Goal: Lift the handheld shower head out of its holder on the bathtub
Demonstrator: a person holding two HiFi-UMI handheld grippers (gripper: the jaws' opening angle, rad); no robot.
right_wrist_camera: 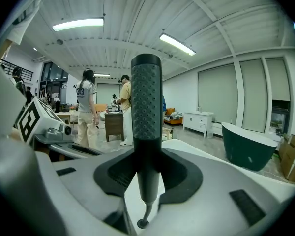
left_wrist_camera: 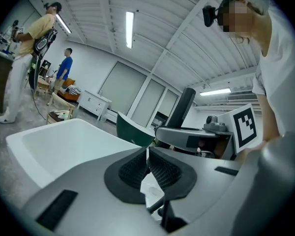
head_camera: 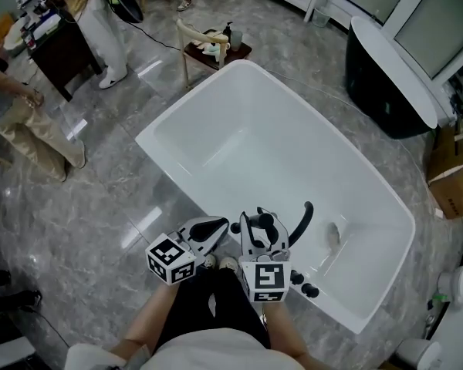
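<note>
The handheld shower head (right_wrist_camera: 146, 112) is a black, dotted wand that stands upright between the pads of my right gripper (right_wrist_camera: 146, 173), which is shut on its narrow lower part; a thin hose end (right_wrist_camera: 142, 223) hangs below. In the head view the wand (head_camera: 302, 220) curves up from my right gripper (head_camera: 264, 223), over the near rim of the white bathtub (head_camera: 216, 83). Black tap fittings (head_camera: 305, 287) sit on that rim just right of the gripper. My left gripper (head_camera: 216, 226) is beside it, and its pads (left_wrist_camera: 137, 168) are together with nothing between them.
A dark freestanding bathtub (head_camera: 386, 83) stands at the back right, with a cardboard box (head_camera: 451, 168) beside it. A small wooden table with bottles (head_camera: 216, 46) sits behind the white tub. People (head_camera: 31, 122) stand on the marble floor at the left.
</note>
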